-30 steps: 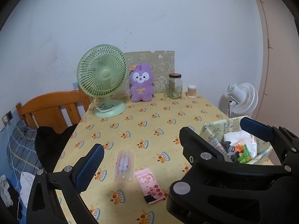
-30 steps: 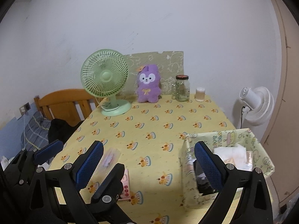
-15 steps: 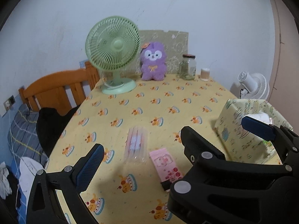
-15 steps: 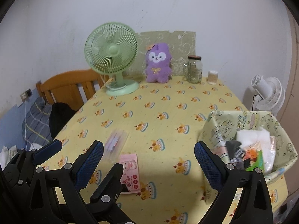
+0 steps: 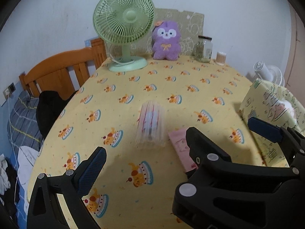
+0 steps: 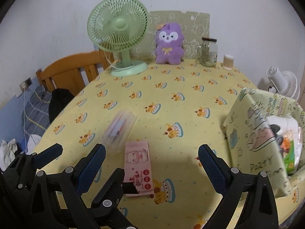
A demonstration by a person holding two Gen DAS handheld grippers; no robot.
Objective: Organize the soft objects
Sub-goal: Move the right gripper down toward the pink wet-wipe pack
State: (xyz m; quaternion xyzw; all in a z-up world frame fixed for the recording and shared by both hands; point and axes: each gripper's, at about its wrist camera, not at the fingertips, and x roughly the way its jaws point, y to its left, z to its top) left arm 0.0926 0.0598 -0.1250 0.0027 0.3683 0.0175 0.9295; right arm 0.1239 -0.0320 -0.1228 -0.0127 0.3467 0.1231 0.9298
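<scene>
Both my grippers, left (image 5: 171, 147) and right (image 6: 151, 164), hung spread and empty, having dropped closer over the clear striped plastic packet (image 5: 150, 124) and flat pink tissue pack (image 6: 138, 168) beside it; the cream printed fabric basket (image 6: 253, 143) waited right, suggesting pickup next.

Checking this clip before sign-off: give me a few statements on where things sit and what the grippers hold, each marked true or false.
1. The pink packet lies flat on the tablecloth. True.
2. The right gripper grips the pink packet. False: it is open and holds nothing.
3. The clear packet lies inside the fabric basket. False: it is on the tablecloth beside the pink packet.
4. The purple plush toy stands between the green fan and the glass jar. True.
5. The left gripper is open. True.
</scene>
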